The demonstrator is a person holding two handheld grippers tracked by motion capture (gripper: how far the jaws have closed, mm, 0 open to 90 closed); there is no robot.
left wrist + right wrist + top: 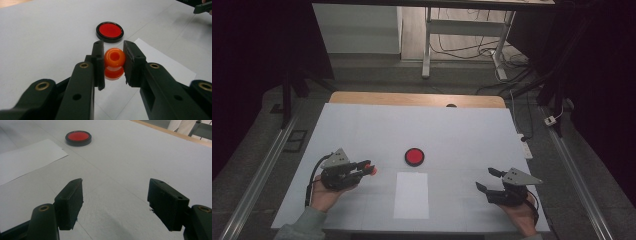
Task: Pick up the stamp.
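My left gripper is shut on an orange ring-shaped bead, held just above the white table with its hole facing the camera. Its reflection shows on the sheet below. A red disc with a black rim lies on the table just beyond the bead. A white paper sheet lies near the front edge, between the two hands. My right gripper rests at the right front of the table, jaws wide apart with nothing between them.
The white table cover ends at a wooden strip along the far edge. A metal desk frame and cables stand on the floor behind. A power strip sits at the table's right edge.
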